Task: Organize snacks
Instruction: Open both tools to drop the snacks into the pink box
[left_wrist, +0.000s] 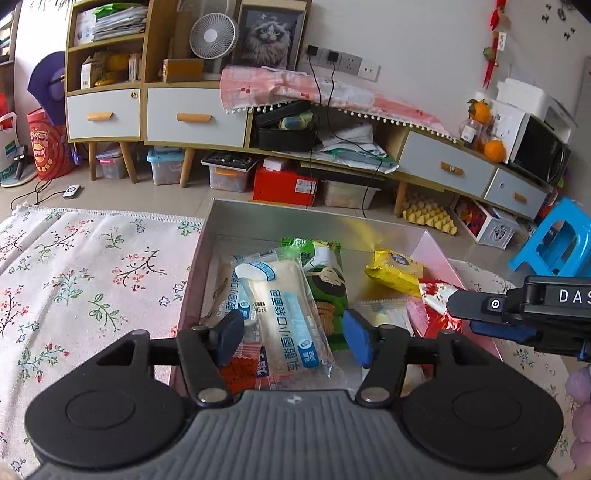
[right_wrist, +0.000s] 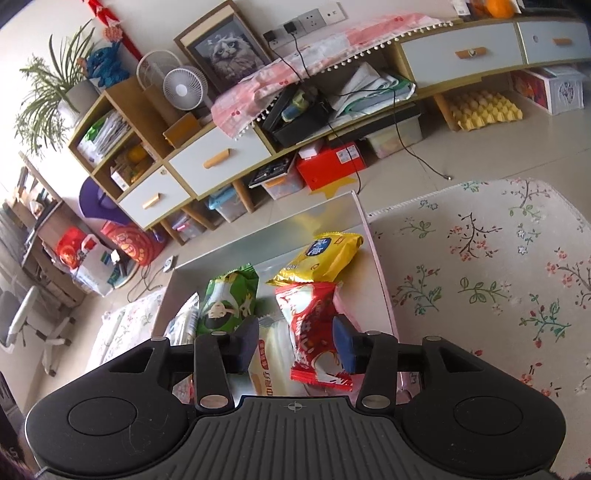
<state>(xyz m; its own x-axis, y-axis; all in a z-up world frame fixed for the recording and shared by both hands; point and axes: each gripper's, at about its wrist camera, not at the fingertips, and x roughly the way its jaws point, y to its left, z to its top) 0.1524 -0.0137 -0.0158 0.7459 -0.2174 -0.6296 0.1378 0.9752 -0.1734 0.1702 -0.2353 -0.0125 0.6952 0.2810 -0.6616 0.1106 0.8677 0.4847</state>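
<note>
A pink box (left_wrist: 194, 266) with a silvery inside sits on the flowered cloth and holds several snacks. My left gripper (left_wrist: 291, 341) is open above a clear white bread pack (left_wrist: 284, 314); a green pack (left_wrist: 327, 275) and a yellow pack (left_wrist: 393, 271) lie further in. My right gripper (right_wrist: 297, 345) is open around a red-and-white pack (right_wrist: 314, 325) inside the box (right_wrist: 380, 273); the pack touches the right pad. The green pack (right_wrist: 229, 299) and yellow pack (right_wrist: 321, 254) lie beyond it. The right gripper (left_wrist: 491, 314) also shows at the right of the left wrist view, over the red pack (left_wrist: 437, 295).
The flowered cloth (left_wrist: 85, 273) covers the surface on both sides of the box. Behind stands a low cabinet (left_wrist: 192, 114) with drawers, storage boxes under it, and a blue stool (left_wrist: 554, 243) on the floor at the right.
</note>
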